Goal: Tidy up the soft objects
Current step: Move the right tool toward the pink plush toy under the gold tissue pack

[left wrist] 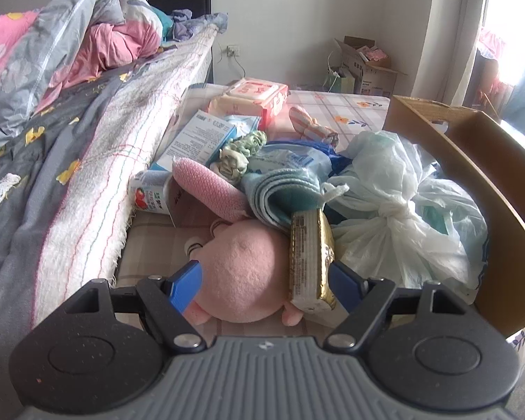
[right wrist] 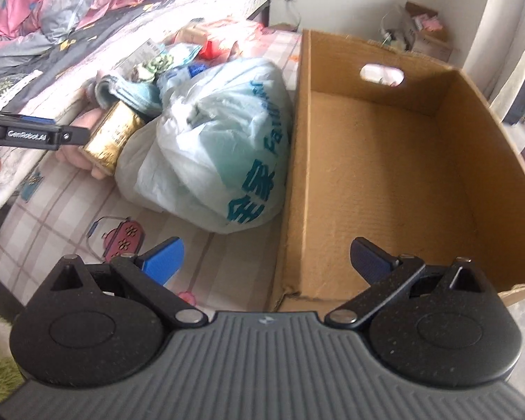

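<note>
A round pink plush toy (left wrist: 245, 273) lies on the checked mat with a gold packet (left wrist: 311, 262) standing against its right side. My left gripper (left wrist: 264, 278) is shut on the pair: the left pad presses the plush and the right pad presses the packet. In the right wrist view the same gold packet (right wrist: 112, 140) and plush (right wrist: 75, 155) show beside a left gripper finger (right wrist: 75, 135). My right gripper (right wrist: 266, 262) is open and holds nothing. It straddles the near left wall of an empty cardboard box (right wrist: 385, 161). A knotted plastic bag (right wrist: 220, 147) lies left of the box.
Behind the plush lie a folded teal towel (left wrist: 283, 189), a pink knitted piece (left wrist: 210, 185), a green cloth bundle (left wrist: 241, 154), a blue-white carton (left wrist: 199, 136), a drink can (left wrist: 150, 196) and a tissue pack (left wrist: 252, 98). A bed with rumpled quilts (left wrist: 52, 105) rises on the left.
</note>
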Motion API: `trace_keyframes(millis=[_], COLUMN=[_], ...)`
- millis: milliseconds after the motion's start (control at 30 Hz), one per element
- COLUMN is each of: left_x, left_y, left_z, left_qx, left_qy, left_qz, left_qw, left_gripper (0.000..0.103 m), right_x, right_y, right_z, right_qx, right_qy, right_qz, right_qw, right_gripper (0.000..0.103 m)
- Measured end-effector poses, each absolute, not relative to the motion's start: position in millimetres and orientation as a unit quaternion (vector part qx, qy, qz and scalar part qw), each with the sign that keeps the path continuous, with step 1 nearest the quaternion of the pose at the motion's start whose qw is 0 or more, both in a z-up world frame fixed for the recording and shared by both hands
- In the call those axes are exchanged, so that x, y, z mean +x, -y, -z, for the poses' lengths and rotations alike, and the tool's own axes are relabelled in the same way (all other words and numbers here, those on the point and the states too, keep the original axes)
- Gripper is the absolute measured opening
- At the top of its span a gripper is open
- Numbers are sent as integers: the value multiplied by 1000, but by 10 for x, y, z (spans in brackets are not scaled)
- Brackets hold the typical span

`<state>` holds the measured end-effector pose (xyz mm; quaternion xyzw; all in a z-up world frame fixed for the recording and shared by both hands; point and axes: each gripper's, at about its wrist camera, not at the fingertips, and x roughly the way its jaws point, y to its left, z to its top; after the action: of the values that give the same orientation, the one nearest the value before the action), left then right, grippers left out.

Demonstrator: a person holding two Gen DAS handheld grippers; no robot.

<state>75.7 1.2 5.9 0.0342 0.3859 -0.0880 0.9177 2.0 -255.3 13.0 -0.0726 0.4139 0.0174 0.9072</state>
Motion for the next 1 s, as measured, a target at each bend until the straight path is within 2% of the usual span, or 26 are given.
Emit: trace_keyframes(millis=[100, 200, 300, 400, 500, 533, 633, 700, 767, 867, 933, 1000], left_x=[722, 726, 714, 704, 707, 714, 753, 806, 869, 965, 997, 987], left_y=[-73, -148, -215, -285, -347, -356, -328, -269, -212, -158, -140, -123], left_z=[-99, -87, -40, 20, 87, 101, 178, 247, 298, 368, 395, 399], left_qx=[34, 33, 38, 42, 47, 49, 73, 92, 106, 112, 111, 115], left_qy=[-370, -373, -383, -397, -410, -412, -416, -418, -420, -423, -420, -416], left_qz=[92, 91, 89, 91, 95, 98, 110, 119, 125, 130, 131, 128], left_qw=[924, 923, 919, 912, 906, 905, 900, 896, 893, 890, 891, 893], left_gripper=[80, 79, 70, 61, 52, 51, 52, 58, 64, 66, 65, 59], right_x=[-21, 9, 140, 334, 521, 571, 713, 782, 817, 810, 820, 832], right_y=[2494, 2427, 2292, 2083, 1836, 1797, 1591, 1534, 1508, 1495, 1515, 1520], right_z=[-359, -553, -596, -471, -260, -208, 13, 137, 213, 274, 293, 306], right_qx=[-90, -61, -15, 34, 85, 101, 158, 188, 199, 204, 208, 209], right_qy=[-347, -293, -274, -295, -339, -352, -397, -419, -430, -435, -437, -437], right_qz=[12, 4, -31, -86, -144, -157, -187, -192, -187, -181, -179, -177], right_qw=[933, 954, 961, 951, 926, 917, 885, 867, 860, 859, 857, 857], right_gripper=[102, 102, 102, 100, 85, 77, 62, 53, 50, 50, 49, 49])
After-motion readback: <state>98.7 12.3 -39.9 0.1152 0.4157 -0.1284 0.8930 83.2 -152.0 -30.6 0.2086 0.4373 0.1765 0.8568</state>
